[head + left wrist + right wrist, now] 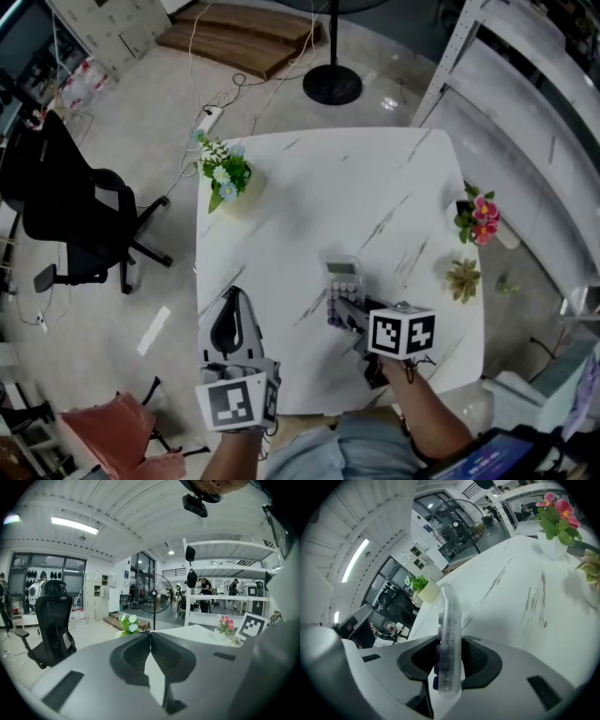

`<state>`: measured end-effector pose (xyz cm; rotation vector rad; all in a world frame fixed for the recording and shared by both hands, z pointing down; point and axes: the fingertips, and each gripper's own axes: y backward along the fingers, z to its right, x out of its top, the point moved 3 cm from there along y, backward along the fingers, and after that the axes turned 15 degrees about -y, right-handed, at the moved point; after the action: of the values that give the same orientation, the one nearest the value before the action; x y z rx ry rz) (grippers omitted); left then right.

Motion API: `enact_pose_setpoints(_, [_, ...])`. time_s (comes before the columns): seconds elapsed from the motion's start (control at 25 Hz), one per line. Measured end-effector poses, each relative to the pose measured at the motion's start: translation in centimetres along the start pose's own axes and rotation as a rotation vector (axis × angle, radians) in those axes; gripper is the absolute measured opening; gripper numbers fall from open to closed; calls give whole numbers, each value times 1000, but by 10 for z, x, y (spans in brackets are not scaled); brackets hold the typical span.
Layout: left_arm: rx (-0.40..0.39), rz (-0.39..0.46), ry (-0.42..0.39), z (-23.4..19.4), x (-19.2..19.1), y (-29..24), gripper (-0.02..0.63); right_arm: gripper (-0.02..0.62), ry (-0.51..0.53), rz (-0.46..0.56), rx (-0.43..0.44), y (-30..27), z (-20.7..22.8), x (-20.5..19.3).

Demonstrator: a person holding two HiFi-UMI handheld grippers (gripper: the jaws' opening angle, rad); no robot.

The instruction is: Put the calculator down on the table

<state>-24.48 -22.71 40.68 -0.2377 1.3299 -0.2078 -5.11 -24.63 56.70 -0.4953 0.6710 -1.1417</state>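
Observation:
The calculator [342, 284] is pale and see-through with purple keys. It hangs a little above the front middle of the white marble table [356, 187]. My right gripper [343, 314] is shut on its near end. In the right gripper view the calculator [449, 611] stands on edge between the ribbed pads [476, 656], keys to the left, reaching out over the table. My left gripper [234, 294] hovers over the table's front left corner, apart from the calculator. Its jaws [150, 633] meet at the tips with nothing in them.
A pot of white and blue flowers [225, 178] stands at the table's left edge. Pink flowers [483, 220] and a small succulent [463, 278] stand along the right edge. On the floor are a black office chair [66, 216] at left and a fan base [332, 84] beyond the table.

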Motion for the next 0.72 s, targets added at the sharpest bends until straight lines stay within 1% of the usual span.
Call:
enact_pose_setpoints(0.12, [-8, -20, 14, 0, -2, -2, 9, 152, -35, -8, 0, -3, 4, 0])
enact_pose_setpoints(0.24, [-1, -8, -3, -3, 0, -6, 9, 153, -44, -9, -1, -4, 5, 0])
enact_pose_setpoints(0.36, [-7, 0, -9, -4, -2, -8, 8, 162, -16, -4, -21, -5, 7, 1])
enact_pose_setpoints(0.56, [-20, -14, 3, -1, -3, -10, 8, 176, 34, 9, -52, -4, 11, 3])
enact_pose_setpoints(0.72, [-18, -10, -13, -1, -2, -11, 9, 184, 57, 17, -72, -2, 13, 4])
